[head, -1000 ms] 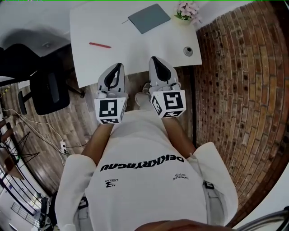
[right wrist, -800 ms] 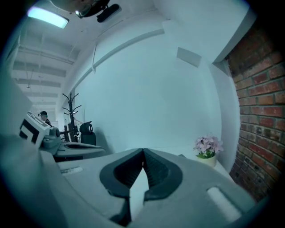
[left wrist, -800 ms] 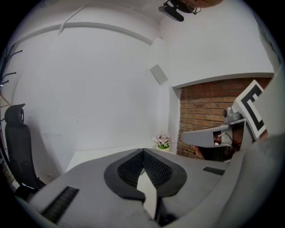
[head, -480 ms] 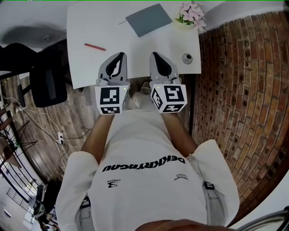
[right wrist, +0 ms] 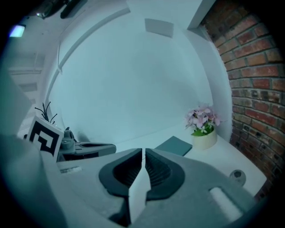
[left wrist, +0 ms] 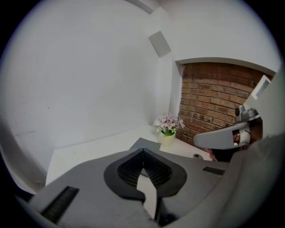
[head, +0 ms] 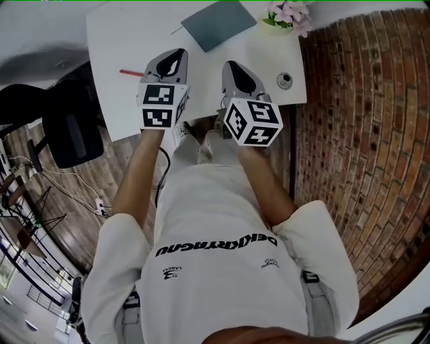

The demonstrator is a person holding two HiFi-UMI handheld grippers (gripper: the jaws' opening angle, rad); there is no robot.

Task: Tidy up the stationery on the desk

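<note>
The white desk (head: 114, 40) is lying ahead of the person, and tidying is, as far as I can judge, not yet begun: every item is lying loose and nothing is being held.

The left gripper (head: 176, 54) is hanging over the desk's near part with its jaws pressed fully together on nothing. The right gripper (head: 232, 66) is reaching in beside it; its jaws have just been opening and are standing only a crack apart, with nothing between them.

The grey notebook (head: 218, 23) is lying at an angle near the far edge, with the potted pink flowers (head: 289, 13) sitting at the far right corner.

The red pen (head: 131, 72) is lying just left of the left gripper. A thin dark stick (head: 176, 30), too small to name, is lying at the notebook's left corner, and a small round grey object (head: 285, 80) is sitting by the right edge.

All of the gathering is probably still waiting to be done.
</note>
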